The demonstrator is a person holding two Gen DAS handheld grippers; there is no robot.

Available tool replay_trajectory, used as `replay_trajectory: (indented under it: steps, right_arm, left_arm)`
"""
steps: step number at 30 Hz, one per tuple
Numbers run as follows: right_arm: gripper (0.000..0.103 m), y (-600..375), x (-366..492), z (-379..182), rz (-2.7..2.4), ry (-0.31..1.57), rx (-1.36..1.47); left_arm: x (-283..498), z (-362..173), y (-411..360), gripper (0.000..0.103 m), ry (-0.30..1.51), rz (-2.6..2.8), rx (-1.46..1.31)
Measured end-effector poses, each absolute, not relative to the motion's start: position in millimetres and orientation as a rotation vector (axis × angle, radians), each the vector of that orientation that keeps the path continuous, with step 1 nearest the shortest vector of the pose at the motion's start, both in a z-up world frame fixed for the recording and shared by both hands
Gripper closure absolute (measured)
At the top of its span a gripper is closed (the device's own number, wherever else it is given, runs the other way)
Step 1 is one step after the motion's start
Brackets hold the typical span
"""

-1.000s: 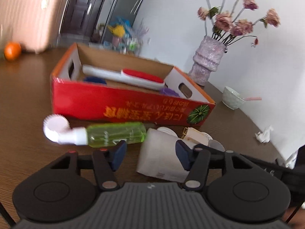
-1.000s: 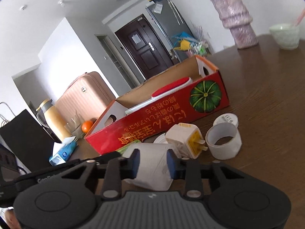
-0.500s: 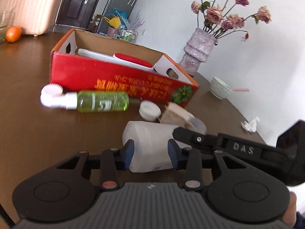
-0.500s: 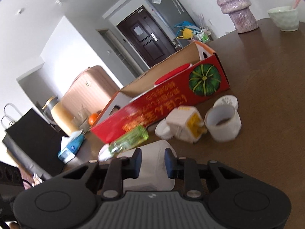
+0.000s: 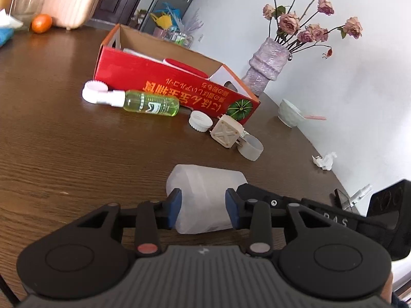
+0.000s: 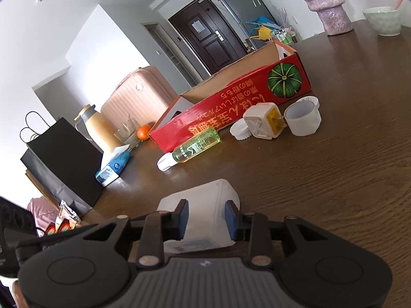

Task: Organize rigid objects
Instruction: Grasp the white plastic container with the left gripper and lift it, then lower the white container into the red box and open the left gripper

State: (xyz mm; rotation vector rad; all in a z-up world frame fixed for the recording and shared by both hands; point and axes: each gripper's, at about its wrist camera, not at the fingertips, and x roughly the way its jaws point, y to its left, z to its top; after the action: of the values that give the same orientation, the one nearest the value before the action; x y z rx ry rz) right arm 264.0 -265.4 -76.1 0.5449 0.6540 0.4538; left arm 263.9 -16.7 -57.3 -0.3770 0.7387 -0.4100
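Translucent white plastic is showing between both pairs of fingers: a smooth, rounded container is lying on its side on the wood-grained brown surface, toward its near edge and well apart from the red cardboard box. The left gripper is clamping it, blue pads pressing on either flank. The right gripper is grasping the same container from the other side, its fingers easing apart slightly while the pads are resting against the plastic.

Beside the box's long printed wall, a clear green bottle with a white neck is lying flat. A ribbed white cap, a cream cube-shaped plug and a white ring are clustering near the box's corner.

Only the left wrist view is showing the dried roses in the knobbly lilac vase and the crumpled tissue by the surface's curved right edge. Only the right wrist view is taking in the plug's yellow face with its metal prongs, the matt black paper bag and the tan jug at the far left edge.
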Motion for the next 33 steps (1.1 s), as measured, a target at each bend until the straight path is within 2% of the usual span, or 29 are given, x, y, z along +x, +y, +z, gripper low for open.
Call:
replay_trajectory:
  steps: [4, 13, 18, 27, 33]
  right_arm:
    - [0.074, -264, 257, -72, 0.432, 0.646, 0.518]
    - [0.077, -261, 227, -42, 0.445, 0.509, 0.456]
    - [0.077, -259, 225, -12, 0.451, 0.412, 0.418]
    - [0.077, -262, 311, 39, 0.44, 0.332, 0.392]
    - [0.077, -272, 401, 47, 0.415, 0.374, 0.434]
  left_arm:
    - [255, -55, -20, 0.076, 0.697, -0.404, -0.35]
    - [221, -33, -14, 0.076, 0.555, -0.437, -0.351]
    - [227, -7, -11, 0.076, 0.466, -0.462, -0.355]
    - [316, 41, -23, 0.076, 0.393, -0.452, -0.315]
    - [408, 48, -30, 0.076, 0.462, -0.442, -0.363]
